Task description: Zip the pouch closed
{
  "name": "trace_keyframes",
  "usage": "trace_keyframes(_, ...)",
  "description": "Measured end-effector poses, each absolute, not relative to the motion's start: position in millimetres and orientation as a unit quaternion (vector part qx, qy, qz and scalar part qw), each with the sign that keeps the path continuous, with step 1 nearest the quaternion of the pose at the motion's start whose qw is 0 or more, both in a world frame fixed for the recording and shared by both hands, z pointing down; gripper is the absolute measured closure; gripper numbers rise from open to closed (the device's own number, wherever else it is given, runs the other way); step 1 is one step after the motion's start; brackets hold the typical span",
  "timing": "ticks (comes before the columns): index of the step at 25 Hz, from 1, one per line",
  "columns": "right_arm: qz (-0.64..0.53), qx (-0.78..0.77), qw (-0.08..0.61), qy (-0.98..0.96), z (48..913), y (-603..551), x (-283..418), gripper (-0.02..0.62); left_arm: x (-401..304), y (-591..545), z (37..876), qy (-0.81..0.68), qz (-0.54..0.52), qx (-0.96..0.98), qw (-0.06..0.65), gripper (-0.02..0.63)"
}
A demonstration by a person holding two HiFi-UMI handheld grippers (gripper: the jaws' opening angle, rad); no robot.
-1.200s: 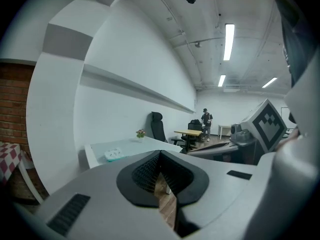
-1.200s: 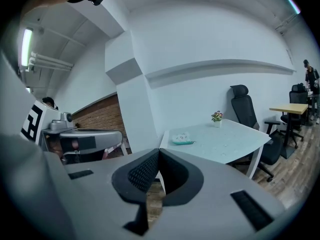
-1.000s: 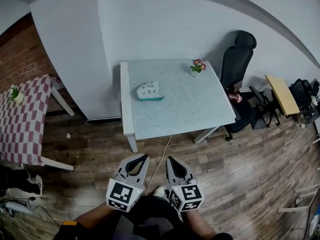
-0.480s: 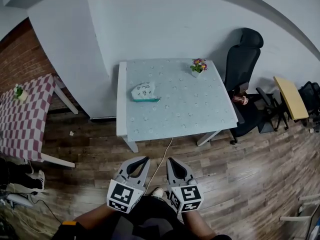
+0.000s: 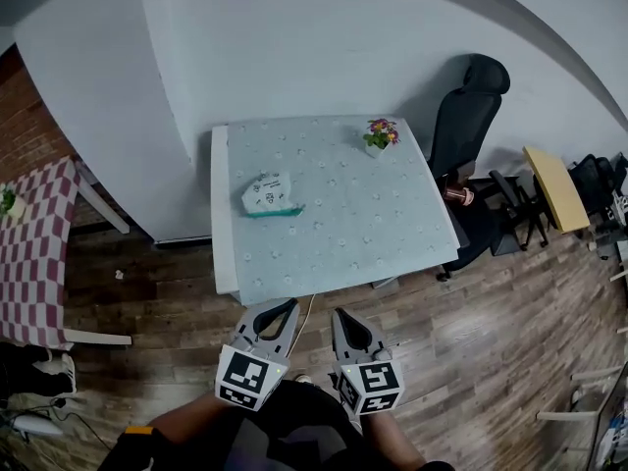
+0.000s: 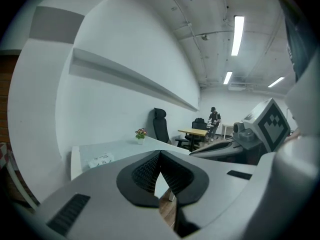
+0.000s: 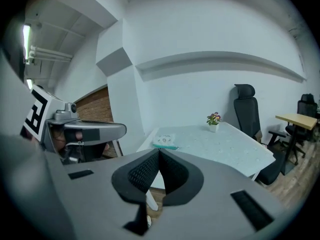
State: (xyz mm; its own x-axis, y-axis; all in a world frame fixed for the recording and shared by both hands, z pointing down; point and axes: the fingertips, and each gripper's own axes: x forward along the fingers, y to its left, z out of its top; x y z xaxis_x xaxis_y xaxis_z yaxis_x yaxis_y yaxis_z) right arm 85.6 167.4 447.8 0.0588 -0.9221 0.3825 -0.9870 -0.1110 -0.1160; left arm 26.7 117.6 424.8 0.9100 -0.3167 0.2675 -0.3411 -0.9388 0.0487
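Pouch [image 5: 267,195] lies on table [image 5: 378,209], well beyond the closed left hand-held gripper [image 5: 285,308].

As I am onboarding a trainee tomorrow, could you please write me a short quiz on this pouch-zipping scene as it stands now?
1. True or false: the pouch lies on the table, touched by neither gripper.
2. Which stands nearest the black office chair? A) pouch B) flower pot C) checkered table
3. Fill in: the left gripper and right gripper both have jaws ____ with nothing between.
Key: 1 true; 2 B; 3 shut.
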Motion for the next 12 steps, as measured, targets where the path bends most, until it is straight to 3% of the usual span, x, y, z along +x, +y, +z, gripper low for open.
trace_keyframes(12, 0.157, 0.719, 0.182, -0.652, 434.3, 31.7, 89.7, 0.578, 36.6, -22.1, 408.5, -0.148, 0.096, 0.983, 0.049, 0.595)
